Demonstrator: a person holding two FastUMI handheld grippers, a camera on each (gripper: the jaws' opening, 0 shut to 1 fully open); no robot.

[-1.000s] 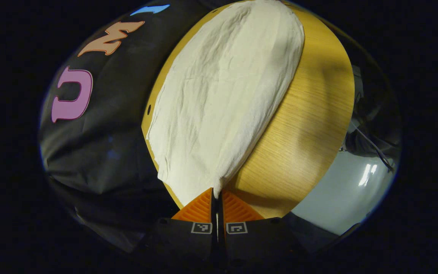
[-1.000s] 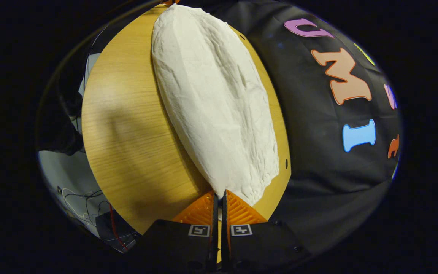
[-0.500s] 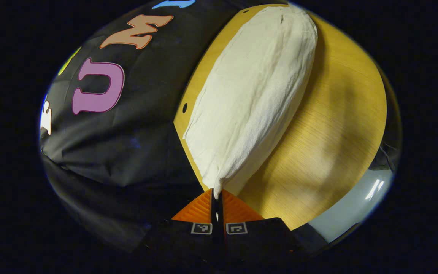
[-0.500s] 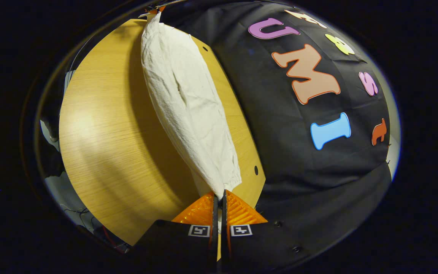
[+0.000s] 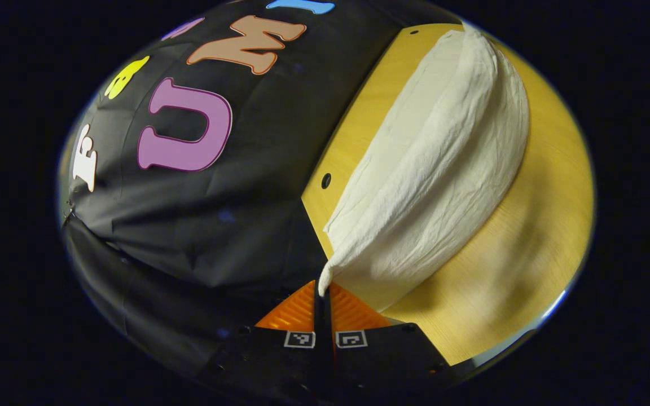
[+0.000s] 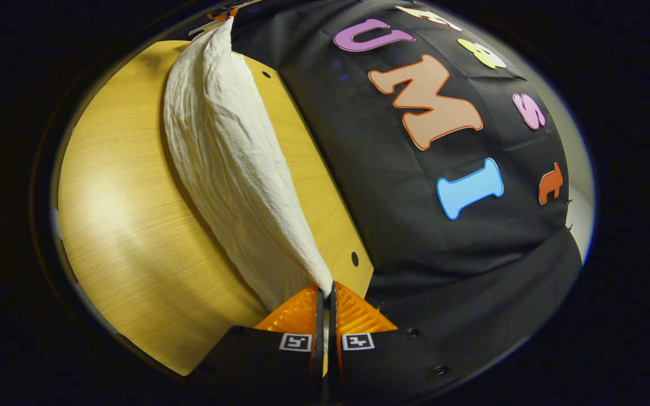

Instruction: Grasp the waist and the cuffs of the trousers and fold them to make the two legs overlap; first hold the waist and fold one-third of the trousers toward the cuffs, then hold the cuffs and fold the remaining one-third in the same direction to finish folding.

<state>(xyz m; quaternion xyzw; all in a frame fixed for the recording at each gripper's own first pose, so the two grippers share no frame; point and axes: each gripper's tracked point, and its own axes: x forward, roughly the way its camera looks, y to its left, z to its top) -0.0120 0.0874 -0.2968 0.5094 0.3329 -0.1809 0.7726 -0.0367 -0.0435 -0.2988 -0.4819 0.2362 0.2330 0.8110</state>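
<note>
Wooden counter [image 5: 534,237] under the work, pale grain, small round holes near its far edge by the black cloth wall [image 5: 235,214]. In the right gripper view, same counter [image 6: 133,237] with a hole near the corner close to the fingers, cloth wall [image 6: 443,237] draped behind and below it. Nothing else on the wood around the garment; nothing between either gripper and the fabric.

White trousers [image 5: 443,180] stretched across the counter, one long edge raised off the wood into a ridge, the lower layer spread flat beneath and casting a shadow toward the near side. In the right gripper view, trousers [image 6: 229,169] rising as a tall crest from the fingers to the far end, where the other gripper's tip [image 6: 220,14] just shows pinching the cloth.

Left gripper [image 5: 323,290]: fingers pressed together, clamped on a gathered corner of the trousers. Right gripper [image 6: 325,290]: fingers likewise closed tight on the opposite corner, fabric emerging from the narrow slit between them. Which end is waist and which cuffs, unclear.
</note>
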